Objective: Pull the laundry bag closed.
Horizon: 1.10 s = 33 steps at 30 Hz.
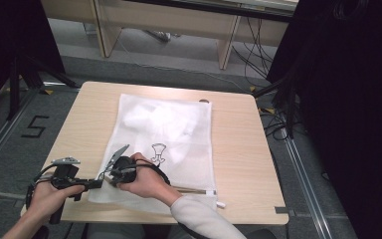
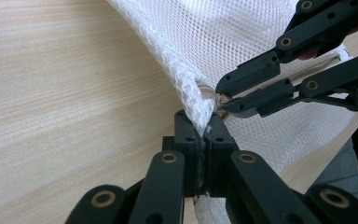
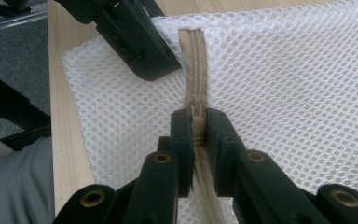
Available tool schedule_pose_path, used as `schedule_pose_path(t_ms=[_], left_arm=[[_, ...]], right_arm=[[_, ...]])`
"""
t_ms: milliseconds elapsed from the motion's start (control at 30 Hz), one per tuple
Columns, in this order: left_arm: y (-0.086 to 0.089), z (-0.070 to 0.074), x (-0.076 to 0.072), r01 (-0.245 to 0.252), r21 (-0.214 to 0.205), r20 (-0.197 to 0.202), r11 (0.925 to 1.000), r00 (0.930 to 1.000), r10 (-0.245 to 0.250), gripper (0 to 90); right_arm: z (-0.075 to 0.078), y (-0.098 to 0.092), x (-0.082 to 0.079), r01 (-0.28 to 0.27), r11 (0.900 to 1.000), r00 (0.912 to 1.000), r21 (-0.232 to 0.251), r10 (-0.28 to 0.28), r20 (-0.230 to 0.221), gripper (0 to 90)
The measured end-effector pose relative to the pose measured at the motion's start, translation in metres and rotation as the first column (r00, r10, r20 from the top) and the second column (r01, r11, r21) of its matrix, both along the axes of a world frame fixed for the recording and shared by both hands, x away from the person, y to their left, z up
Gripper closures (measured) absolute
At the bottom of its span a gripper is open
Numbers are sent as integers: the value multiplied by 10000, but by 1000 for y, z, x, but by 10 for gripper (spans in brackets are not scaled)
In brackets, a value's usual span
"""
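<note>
Step in hand: zipper work on the white mesh laundry bag [image 1: 164, 134], at its near-left corner.
Bag: flat on the table [image 1: 238, 149], zipper [image 3: 196, 56] along the near edge.
Left gripper [image 2: 204, 135]: fingers together, clamped on the bag's corner hem.
Right gripper [image 3: 196, 123]: fingers pinched on the beige zipper at its slider.
Next move, by judgement: steady pull of the slider along the track, corner kept taut by the left clamp.
High view: whole bag, printed mark, both hands at the near-left corner.
Right gripper view: zipper teeth and slider between the fingers.
Left gripper view: bunched mesh in the clamp, right gripper just beyond.
</note>
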<state>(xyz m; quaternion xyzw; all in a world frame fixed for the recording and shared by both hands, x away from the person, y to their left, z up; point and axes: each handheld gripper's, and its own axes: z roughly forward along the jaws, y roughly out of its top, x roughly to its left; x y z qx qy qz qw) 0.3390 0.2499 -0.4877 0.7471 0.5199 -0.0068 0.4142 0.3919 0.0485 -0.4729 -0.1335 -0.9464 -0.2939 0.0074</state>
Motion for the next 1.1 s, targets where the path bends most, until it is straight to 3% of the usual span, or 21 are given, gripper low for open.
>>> schedule_pose_path(t_ms=[167,467,700,900,933,1100], left_arm=[[1,1,0,96,94,57,9999,9999,-97,862],[0,1,0,125,175,9,9998,9999,-125,863],[0,1,0,36,94,-16,9999,10000,-36,863],[-2,1,0,171,347,7,9993,9999,-172,863],[-3,0,0,36,249,136,9997,9999,-40,864],[-1,0,0,82,332,29,9994,10000,-83,864]], right_arm=[[-1,0,-1,80,9995,9999,-300,-76,132,825],[-2,-2,0,17,9999,10000,-168,-16,9,825],[-1,-4,-2,0,9992,10000,-407,0,0,826],[-3,-7,-2,-36,9992,10000,-390,34,-49,825],[-3,-7,-2,-42,9992,10000,-392,39,-70,825],[-2,-10,-2,-112,9984,9999,-555,109,-51,825]])
